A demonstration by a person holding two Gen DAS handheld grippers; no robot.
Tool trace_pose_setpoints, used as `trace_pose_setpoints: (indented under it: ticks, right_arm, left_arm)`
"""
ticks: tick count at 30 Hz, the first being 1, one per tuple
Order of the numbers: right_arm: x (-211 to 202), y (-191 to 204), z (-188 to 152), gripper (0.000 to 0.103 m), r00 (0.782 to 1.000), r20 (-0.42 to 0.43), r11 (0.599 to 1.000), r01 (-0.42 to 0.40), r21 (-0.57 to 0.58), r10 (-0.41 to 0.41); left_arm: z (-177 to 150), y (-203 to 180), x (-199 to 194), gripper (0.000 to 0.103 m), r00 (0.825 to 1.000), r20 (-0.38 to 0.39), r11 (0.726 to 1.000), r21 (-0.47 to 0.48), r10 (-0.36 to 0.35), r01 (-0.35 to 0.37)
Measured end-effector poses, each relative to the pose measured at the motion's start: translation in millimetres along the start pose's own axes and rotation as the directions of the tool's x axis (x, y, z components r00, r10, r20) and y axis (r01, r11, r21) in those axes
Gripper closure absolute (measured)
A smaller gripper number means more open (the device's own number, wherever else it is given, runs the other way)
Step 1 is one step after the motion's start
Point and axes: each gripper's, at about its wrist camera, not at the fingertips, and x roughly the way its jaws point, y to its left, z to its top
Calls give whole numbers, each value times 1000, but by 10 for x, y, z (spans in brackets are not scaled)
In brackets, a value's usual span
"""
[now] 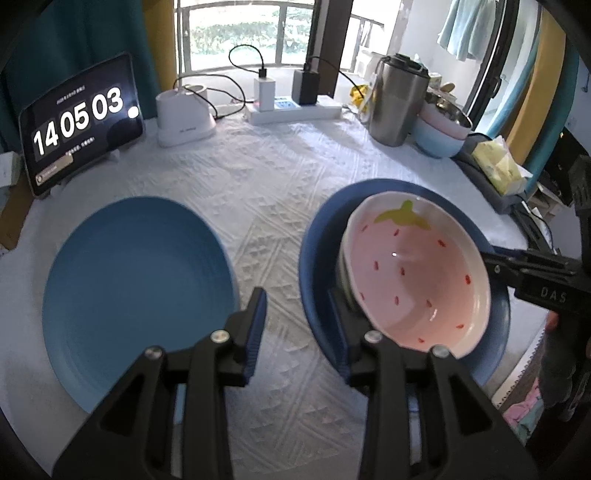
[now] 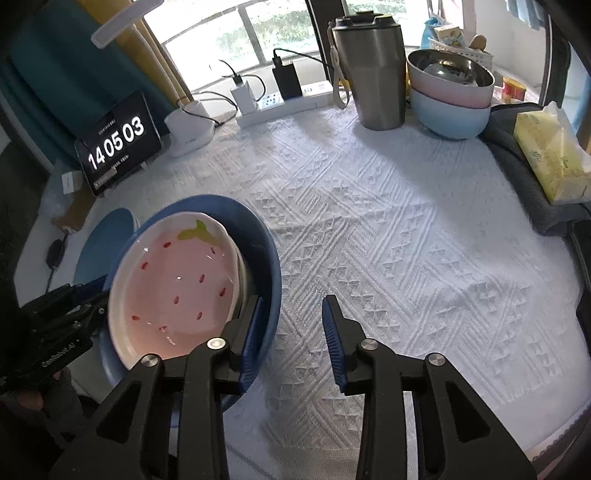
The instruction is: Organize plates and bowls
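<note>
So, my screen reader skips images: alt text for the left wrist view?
A strawberry-patterned bowl sits in a dark blue dish on a white cloth, the open left tongs straddling the dish's near rim. A lighter blue plate lies empty to the left.

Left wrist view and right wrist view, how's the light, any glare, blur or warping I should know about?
Left wrist view: the bright window backlights the scene and washes out; a small glare spot sits in the pink strawberry-pattern bowl; fisheye bending curves the white textured tablecloth. Right wrist view: same window blowout, dark vignette corners, and the light blue round plate squashed at the left edge.
</note>
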Motion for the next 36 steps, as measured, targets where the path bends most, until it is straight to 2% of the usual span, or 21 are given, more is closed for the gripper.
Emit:
trace_pose_setpoints:
  ticks: [3, 5, 6, 10, 17, 21, 25, 27, 29, 30, 32, 34, 36]
  right_arm:
    - [7, 0, -15, 60, 998, 24, 999, 52, 8, -52]
    - [18, -7, -37, 47, 995, 42, 995, 94, 33, -95]
    - [29, 0, -69, 45, 991, 58, 992, 119, 45, -122]
    - [14, -8, -101, 42, 986, 89, 989, 137, 57, -142]
    - [-8, -105, -173, 40, 983, 155, 989, 77, 125, -97]
    - [-20, -108, -232, 40, 973, 211, 987, 59, 149, -90]
    - [-7, -155, -246, 41, 973, 223, 984, 19, 179, -59]
    - [-2, -144, -248, 44, 972, 229, 984, 11, 178, -53]
    - [-16, -102, -247, 52, 969, 241, 986, 13, 165, -53]
    - [-18, -86, -249, 55, 969, 243, 987, 12, 162, -52]
    - [-29, -14, -249, 67, 966, 252, 990, 21, 141, -56]
    - [-37, 64, -252, 77, 963, 262, 993, 32, 118, -62]
    - [-38, 113, -256, 88, 961, 269, 994, 33, 104, -60]
  left_arm:
    - [-25, -27, 22, 63, 999, 29, 999, 12, 40, -41]
    - [-50, -29, 30, 60, 995, 59, 997, -3, 76, -76]
    - [-65, -35, 24, 59, 993, 79, 996, -10, 92, -92]
    - [-100, -34, 20, 59, 986, 124, 993, -26, 116, -113]
    - [-128, 93, 49, 59, 989, 137, 992, -118, 53, -37]
    - [-165, 67, 35, 59, 983, 175, 993, -111, 56, -37]
    - [-190, 44, 21, 61, 977, 204, 994, -100, 63, -44]
    - [-202, 24, 13, 61, 973, 218, 994, -93, 72, -53]
    - [-207, 19, 12, 63, 972, 225, 994, -94, 72, -52]
    - [-209, 15, 12, 67, 971, 228, 994, -95, 68, -48]
    - [-220, -17, 0, 75, 969, 237, 995, -85, 67, -48]
    - [-227, -93, -6, 89, 966, 249, 996, -59, 77, -64]
    - [-228, -174, -9, 93, 961, 259, 995, -44, 101, -92]
